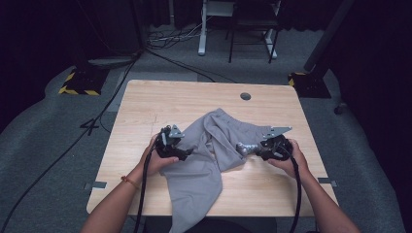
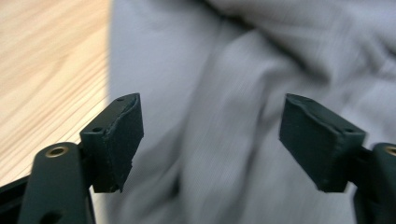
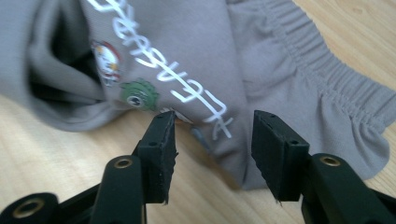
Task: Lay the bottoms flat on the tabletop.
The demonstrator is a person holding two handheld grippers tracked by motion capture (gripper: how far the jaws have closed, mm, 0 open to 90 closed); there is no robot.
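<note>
A pair of grey trousers [image 1: 209, 155] lies crumpled on the wooden table [image 1: 145, 107], one leg hanging over the front edge. My left gripper [image 1: 189, 153] is at the garment's left side. In the left gripper view the left gripper [image 2: 210, 135] stands open just over grey cloth [image 2: 224, 93], its pads apart from it. My right gripper [image 1: 241, 148] is at the garment's right side. In the right gripper view the right gripper [image 3: 212, 140] is open, with a folded edge of the trousers between its jaws, unpressed. White lettering [image 3: 173, 70] and an elastic waistband [image 3: 327, 70] show there.
A round cable hole [image 1: 245, 96] sits near the table's far edge. Bare wood lies left and behind the trousers. Beyond the table are a white desk frame [image 1: 204, 29], floor cables [image 1: 180, 63] and yellow-black striped bases [image 1: 77, 82].
</note>
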